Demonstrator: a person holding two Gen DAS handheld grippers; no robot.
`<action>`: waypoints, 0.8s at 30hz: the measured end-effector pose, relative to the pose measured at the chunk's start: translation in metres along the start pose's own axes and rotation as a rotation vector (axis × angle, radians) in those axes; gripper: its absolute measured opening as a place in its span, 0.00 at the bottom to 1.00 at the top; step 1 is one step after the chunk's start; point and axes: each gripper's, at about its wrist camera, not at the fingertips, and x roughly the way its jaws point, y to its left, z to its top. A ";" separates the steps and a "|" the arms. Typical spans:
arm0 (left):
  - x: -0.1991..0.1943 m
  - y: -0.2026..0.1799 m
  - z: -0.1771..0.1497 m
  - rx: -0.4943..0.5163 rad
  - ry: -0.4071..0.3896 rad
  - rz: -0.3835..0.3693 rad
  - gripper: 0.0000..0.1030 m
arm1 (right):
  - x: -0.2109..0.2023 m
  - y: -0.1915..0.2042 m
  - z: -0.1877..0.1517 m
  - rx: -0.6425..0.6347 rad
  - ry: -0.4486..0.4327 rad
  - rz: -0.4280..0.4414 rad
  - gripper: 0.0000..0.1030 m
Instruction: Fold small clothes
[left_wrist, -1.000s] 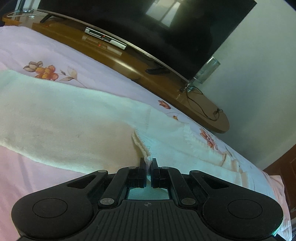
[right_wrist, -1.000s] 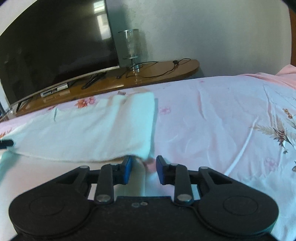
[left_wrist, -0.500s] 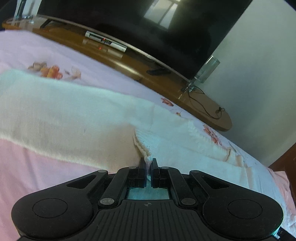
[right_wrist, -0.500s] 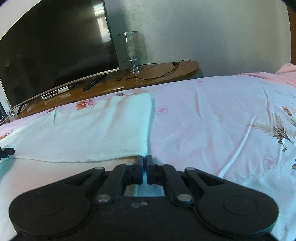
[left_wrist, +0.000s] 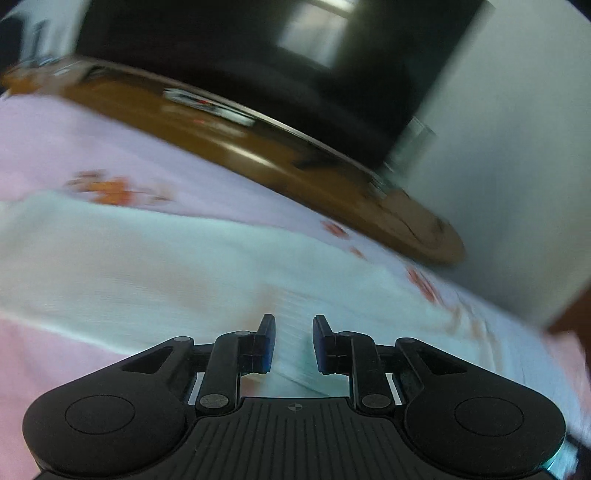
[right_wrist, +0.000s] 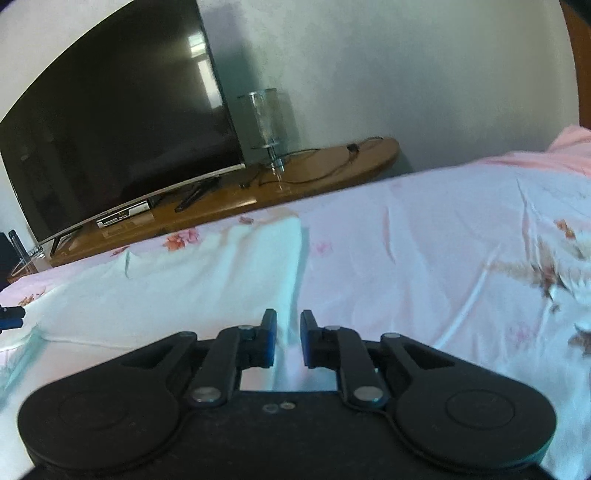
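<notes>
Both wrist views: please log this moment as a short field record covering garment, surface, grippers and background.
garment: white knitted cloth, lying flat
surface: pink floral bedsheet
left gripper: fingers just opened, apart, cloth seen between, not pinched
right gripper: fingers just opened, apart over the cloth's edge
background: black television, brown wooden shelf
left view: motion-blurred

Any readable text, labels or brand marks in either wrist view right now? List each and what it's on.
None readable.
Set-top box under the TV: front markings too small to read.
The left wrist view is motion-blurred; nothing legible there.
</notes>
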 end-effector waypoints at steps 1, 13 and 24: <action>0.009 -0.009 -0.005 0.044 0.021 0.008 0.20 | 0.007 0.005 0.002 -0.004 0.006 0.008 0.14; 0.052 -0.032 0.013 0.171 0.013 0.112 0.20 | 0.078 0.002 0.045 -0.110 0.016 0.019 0.13; 0.053 -0.026 0.000 0.254 -0.022 0.151 0.20 | 0.120 -0.021 0.058 -0.047 0.047 -0.076 0.06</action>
